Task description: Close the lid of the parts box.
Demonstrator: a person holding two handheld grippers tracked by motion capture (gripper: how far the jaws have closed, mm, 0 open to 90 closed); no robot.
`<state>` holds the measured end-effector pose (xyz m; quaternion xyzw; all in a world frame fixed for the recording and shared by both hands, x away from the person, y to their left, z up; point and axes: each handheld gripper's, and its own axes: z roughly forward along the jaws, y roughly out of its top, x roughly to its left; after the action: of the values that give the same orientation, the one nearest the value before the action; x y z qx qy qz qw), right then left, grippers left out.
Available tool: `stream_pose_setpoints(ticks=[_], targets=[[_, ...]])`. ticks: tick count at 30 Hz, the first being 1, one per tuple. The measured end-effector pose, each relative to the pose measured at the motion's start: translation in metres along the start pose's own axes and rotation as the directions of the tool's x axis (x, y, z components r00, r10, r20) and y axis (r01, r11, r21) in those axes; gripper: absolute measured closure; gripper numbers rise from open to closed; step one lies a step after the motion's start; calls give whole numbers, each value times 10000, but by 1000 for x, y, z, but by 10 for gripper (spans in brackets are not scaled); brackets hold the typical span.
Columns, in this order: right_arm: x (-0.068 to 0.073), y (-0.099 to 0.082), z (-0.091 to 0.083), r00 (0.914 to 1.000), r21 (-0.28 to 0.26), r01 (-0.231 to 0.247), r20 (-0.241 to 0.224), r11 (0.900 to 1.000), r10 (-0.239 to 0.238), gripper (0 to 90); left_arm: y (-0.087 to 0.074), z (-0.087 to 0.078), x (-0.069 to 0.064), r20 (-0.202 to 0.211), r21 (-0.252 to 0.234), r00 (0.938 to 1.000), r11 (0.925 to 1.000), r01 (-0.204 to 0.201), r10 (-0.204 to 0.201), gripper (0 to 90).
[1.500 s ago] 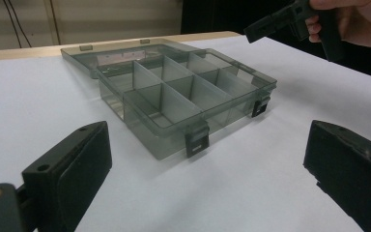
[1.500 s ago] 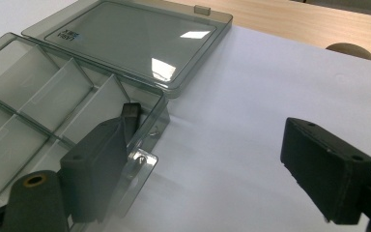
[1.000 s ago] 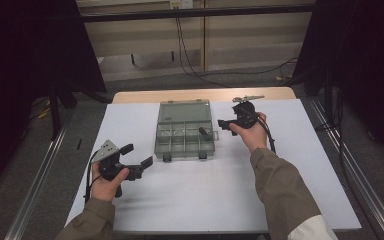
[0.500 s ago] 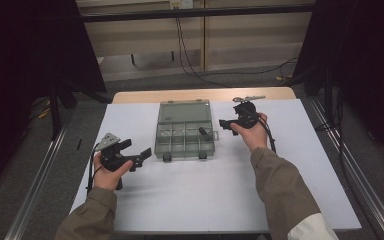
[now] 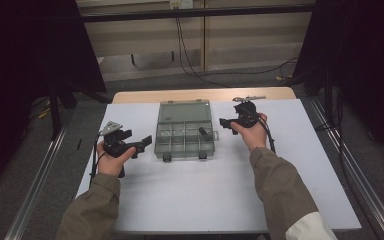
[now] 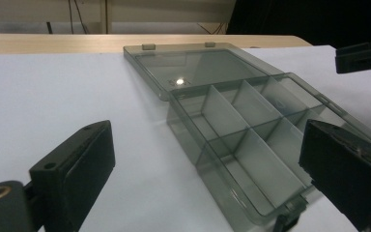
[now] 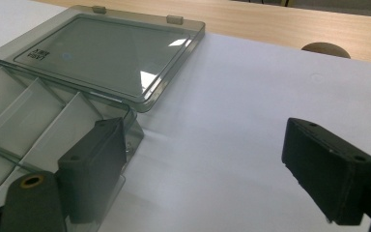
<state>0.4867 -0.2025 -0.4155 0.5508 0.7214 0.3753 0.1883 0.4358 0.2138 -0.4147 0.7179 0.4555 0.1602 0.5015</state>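
A white sheet-covered table point(image 5: 205, 200) carries a smoky translucent plastic compartment box point(image 5: 185, 132), lying open near the far middle with its flat lid folded back toward the wooden edge. The left gripper point(image 5: 142, 145), held just beside the box's near left corner, has its black jaws spread wide with nothing between them. The right gripper point(image 5: 224, 123) hovers at the box's right edge, jaws likewise apart; one jaw seems to overlap the box's corner, though contact is unclear.
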Motion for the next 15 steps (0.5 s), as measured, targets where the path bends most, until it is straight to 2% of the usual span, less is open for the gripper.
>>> stream_pose_setpoints(ticks=[5, 6, 10, 15], targets=[[-1, 0, 1, 10000, -8, -40, 11, 10000, 40, 158, 5, 10, 4, -220, 100, 9998, 9999, 19, -17, 62], [-1, 0, 1, 10000, -46, -26, 39, 10000, 26, 159, 6, 12, 5, -257, 248, 9996, 9997, 80, -73, 71], [-3, -1, 3, 9999, -113, -124, 43, 9999, 124, 162, 9, 19, 8, -367, 278, 9991, 9994, 214, -204, 72], [-5, -1, 6, 9996, -97, -265, 54, 9996, 265, 165, 12, 28, 11, -439, 378, 9989, 9991, 169, -152, 76]])
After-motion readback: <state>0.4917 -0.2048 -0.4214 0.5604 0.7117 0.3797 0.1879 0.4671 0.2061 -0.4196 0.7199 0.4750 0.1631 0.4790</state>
